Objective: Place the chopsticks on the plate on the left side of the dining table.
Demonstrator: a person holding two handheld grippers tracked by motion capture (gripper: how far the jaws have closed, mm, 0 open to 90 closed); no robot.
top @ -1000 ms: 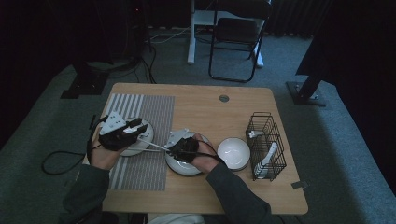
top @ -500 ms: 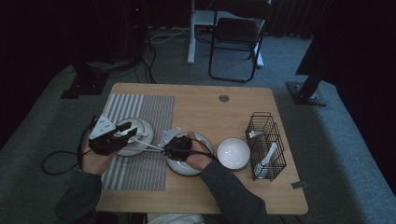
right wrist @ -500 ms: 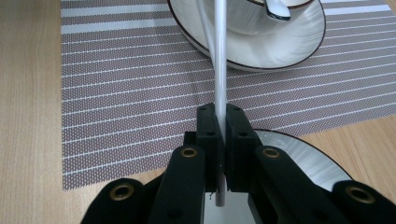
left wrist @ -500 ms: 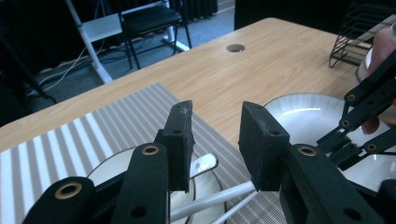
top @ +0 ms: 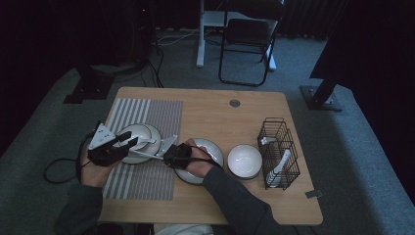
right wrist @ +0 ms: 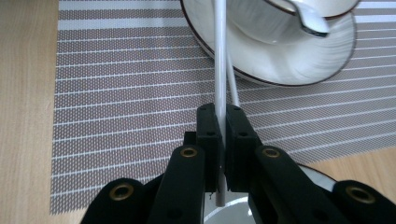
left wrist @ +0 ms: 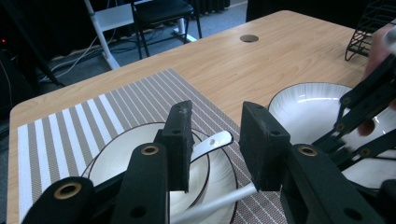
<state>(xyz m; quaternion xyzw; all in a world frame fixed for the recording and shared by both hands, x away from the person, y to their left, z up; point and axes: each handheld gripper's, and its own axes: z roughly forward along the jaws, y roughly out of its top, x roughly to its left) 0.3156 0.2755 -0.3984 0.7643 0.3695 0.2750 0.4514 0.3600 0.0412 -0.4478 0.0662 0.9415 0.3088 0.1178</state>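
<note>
- Spoon (right wrist: 220, 70): handle clamped in right tongs (right wrist: 220, 122), bowl end resting in cup (top: 135, 135) on saucer (top: 152, 147).
- Left tongs (left wrist: 215, 140): half open, empty, over cup.
- Nearby: plate (top: 213, 148), bowl (top: 244, 160), wire basket (top: 279, 152) on desk (top: 215, 112).

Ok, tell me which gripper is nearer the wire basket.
Right. The right gripper is over the striped mat's edge holding a spoon, with two dishes between it and the wire basket. The left gripper is farther left, over the bowl on the mat.
</note>
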